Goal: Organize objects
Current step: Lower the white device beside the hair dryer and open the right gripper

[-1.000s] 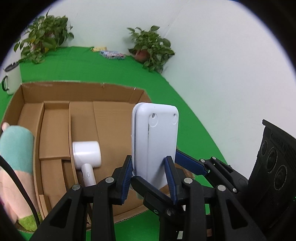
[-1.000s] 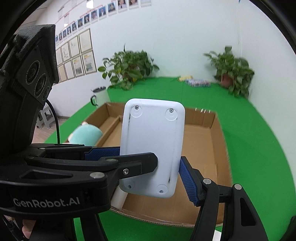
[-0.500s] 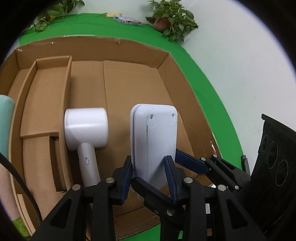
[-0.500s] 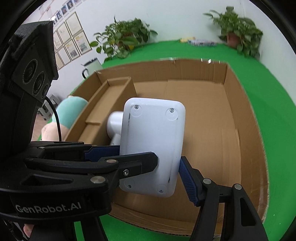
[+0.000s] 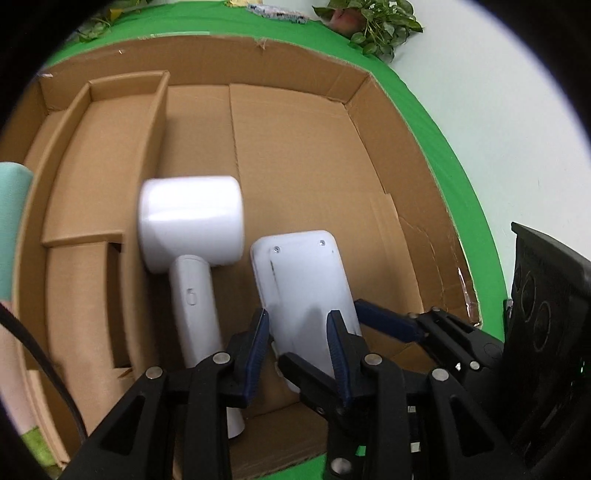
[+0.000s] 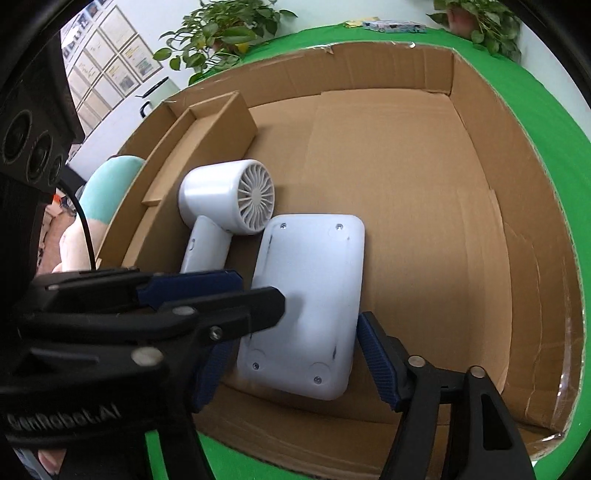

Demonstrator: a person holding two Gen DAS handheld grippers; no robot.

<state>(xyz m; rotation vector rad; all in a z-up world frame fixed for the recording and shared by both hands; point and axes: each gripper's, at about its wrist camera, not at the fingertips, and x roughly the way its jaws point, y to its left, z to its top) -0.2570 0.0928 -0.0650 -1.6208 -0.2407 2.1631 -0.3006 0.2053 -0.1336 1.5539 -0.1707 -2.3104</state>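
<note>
Green table carries a cardboard box and potted plants.

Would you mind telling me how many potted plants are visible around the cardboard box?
2: one potted plant stands beyond the cardboard box's far-left corner, the other plant beyond its far-right corner. More may be hidden outside the views.

Both wrist views: steeply down, close, shared box

**Materials and finish**

Matt brown corrugated cardboard box, creased floor, frayed rim. Smooth glossy white plastic hair dryer. Smooth satin white plastic flat device, scuffed. Matt black plastic tools, ribbed blue pads, metal rivets. Soft plush toy. Matt green tabletop cloth.
</note>
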